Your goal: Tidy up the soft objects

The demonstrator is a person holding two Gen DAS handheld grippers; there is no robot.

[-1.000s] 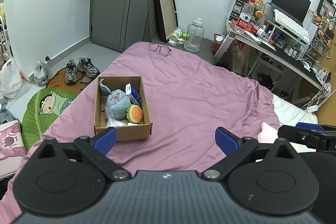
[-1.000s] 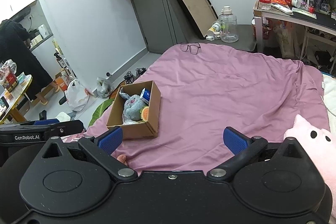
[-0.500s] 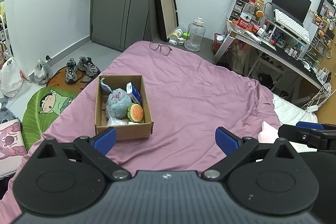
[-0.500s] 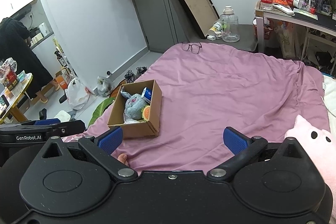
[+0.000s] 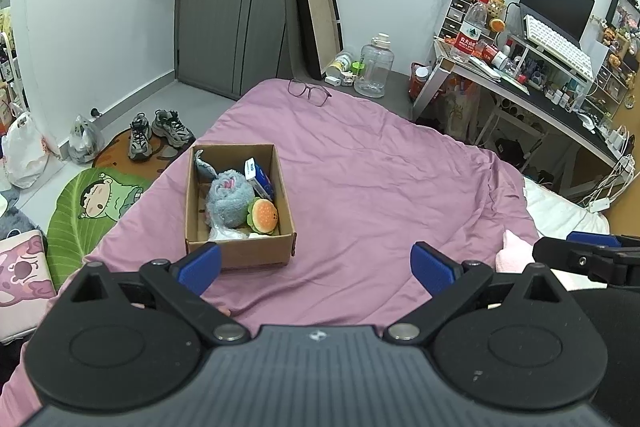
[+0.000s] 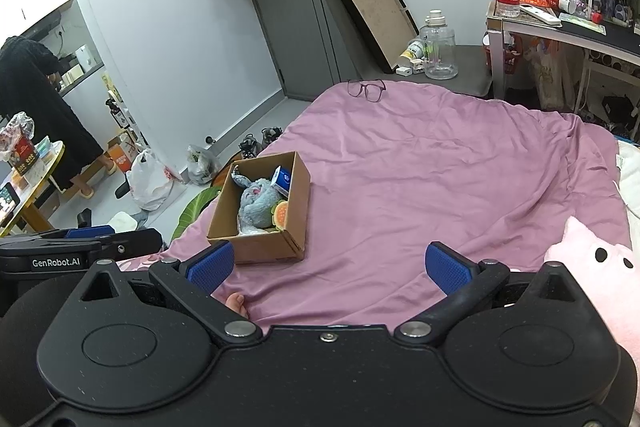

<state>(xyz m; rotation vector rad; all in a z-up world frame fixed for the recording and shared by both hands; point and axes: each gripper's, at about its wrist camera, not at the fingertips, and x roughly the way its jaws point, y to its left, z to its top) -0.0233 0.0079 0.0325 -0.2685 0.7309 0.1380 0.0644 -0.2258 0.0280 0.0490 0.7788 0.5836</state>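
A brown cardboard box (image 5: pixel 240 255) sits on the purple bedspread (image 5: pixel 380 187). In it lie a grey plush toy (image 5: pixel 230 201), a burger plush (image 5: pixel 264 215) and a blue-and-white packet (image 5: pixel 260 179). The box also shows in the right wrist view (image 6: pixel 264 247). A pink plush pig (image 6: pixel 592 267) lies at the bed's right side, its edge showing in the left wrist view (image 5: pixel 516 255). My left gripper (image 5: pixel 316 265) is open and empty, above the bed just in front of the box. My right gripper (image 6: pixel 328 263) is open and empty, between box and pig.
Glasses (image 5: pixel 310 93) lie at the far end of the bed. Beyond are a water jug (image 5: pixel 374 67), a leaning tray (image 5: pixel 318 19) and a cluttered desk (image 5: pixel 540 75). Shoes (image 5: pixel 160 133) and bags (image 5: pixel 24 151) lie on the floor left.
Both grippers have edged slightly forward and down toward the bed; the box sits a little closer in view. Both stay open and empty.
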